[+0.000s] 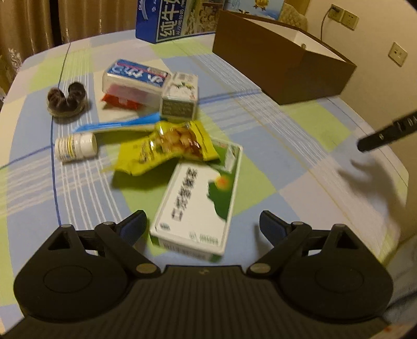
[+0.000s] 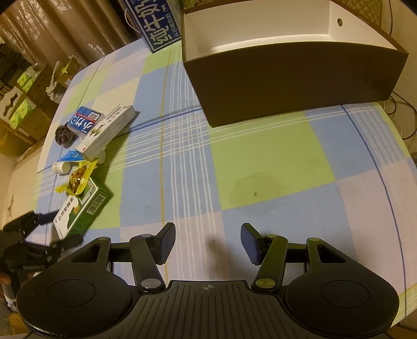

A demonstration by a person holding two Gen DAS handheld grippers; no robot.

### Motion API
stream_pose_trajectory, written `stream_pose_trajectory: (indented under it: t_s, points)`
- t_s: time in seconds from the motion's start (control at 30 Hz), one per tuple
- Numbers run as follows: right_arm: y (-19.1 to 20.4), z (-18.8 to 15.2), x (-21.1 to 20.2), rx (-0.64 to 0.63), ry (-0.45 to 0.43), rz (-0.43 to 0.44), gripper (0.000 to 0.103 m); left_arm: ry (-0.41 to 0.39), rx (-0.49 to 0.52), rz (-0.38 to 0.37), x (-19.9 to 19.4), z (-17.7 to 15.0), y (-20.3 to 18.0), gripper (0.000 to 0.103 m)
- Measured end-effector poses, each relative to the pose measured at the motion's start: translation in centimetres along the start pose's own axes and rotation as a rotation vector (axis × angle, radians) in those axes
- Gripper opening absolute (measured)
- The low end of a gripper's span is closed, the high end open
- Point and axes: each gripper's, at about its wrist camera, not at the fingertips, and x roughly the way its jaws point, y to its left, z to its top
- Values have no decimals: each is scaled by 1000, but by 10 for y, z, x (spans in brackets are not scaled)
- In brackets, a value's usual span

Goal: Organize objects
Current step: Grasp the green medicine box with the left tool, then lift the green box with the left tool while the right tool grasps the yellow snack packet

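A green and white medicine box lies flat on the checked tablecloth, its near end between the open fingers of my left gripper; contact is not visible. A yellow snack bag rests on the box's far end. Behind it lie a white pill bottle, a small grey-white box, a clear case with a blue label and a dark hair tie. My right gripper hovers open over bare cloth, nothing between its fingers. The same green box appears at the left of the right wrist view.
An open brown cardboard box with a white inside stands at the far right of the table. A blue milk carton stands at the back edge. The other gripper's tip shows at the right. Stacked cartons sit beyond the table's left side.
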Motion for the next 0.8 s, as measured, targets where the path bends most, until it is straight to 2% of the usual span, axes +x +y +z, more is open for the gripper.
stream_pose_trajectory:
  t_s: [0.17, 0.2, 0.27, 0.4, 0.57, 0.8]
  points:
    - [-5, -4, -3, 10, -4, 3, 53, 29, 40, 27, 17, 20, -12, 87]
    - [-7, -6, -4, 12, -3, 2, 53, 41, 47, 34, 22, 23, -16, 82]
    - [-12, -8, -5, 22, -3, -1, 53, 50, 60, 61, 30, 26, -24, 78]
    - [-24, -15, -8, 48, -4, -11, 53, 32, 76, 126, 34, 27, -36, 51]
    - [-32, -18, -7, 65, 4, -16, 53, 43, 35, 146, 28, 17, -44, 51]
    - [-16, -11, 9, 9, 24, 24, 53, 53, -38, 142, -5, -20, -51, 51]
